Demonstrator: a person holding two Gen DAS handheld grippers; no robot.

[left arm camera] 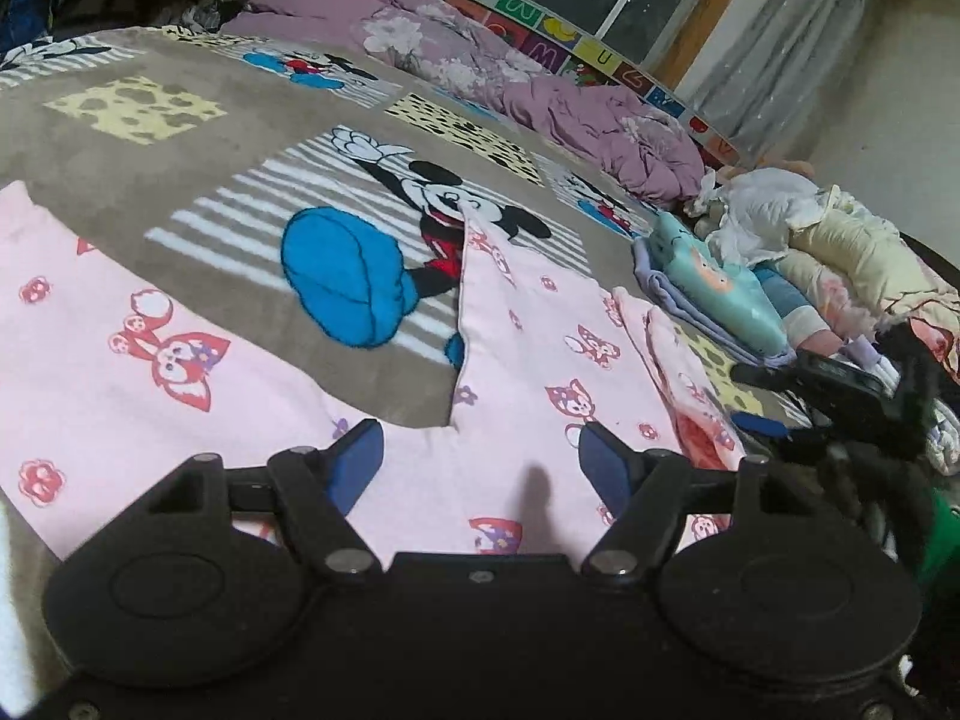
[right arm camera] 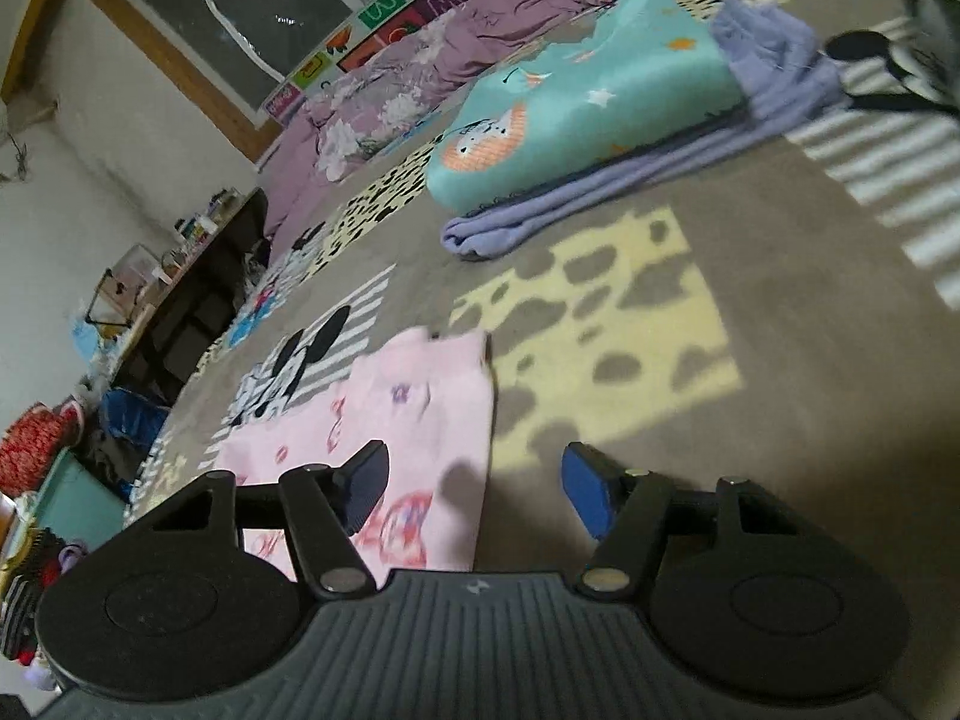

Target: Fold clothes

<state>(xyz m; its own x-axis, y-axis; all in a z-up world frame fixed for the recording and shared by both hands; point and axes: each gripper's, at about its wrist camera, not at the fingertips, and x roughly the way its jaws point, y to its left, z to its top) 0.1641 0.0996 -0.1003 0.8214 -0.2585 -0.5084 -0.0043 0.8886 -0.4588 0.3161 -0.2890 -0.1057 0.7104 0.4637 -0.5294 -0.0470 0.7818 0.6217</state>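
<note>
I see one pink pajama pants (left arm camera: 528,324), two legs spread; my left gripper (left arm camera: 480,456) and right gripper (right arm camera: 474,480) both gape, waistband hidden.

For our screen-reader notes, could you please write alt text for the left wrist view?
The open left gripper hovers over pink cartoon-print trousers spread legs-apart on a Mickey Mouse blanket. Folded clothes are stacked to the right.

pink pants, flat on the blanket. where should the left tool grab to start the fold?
Judging by the pose: the pink pants lie flat in a V, legs pointing away. Take the far cuff of the right-hand leg, coming low from the crotch side, one finger sliding under the hem. The left tool is open over the crotch.
</note>
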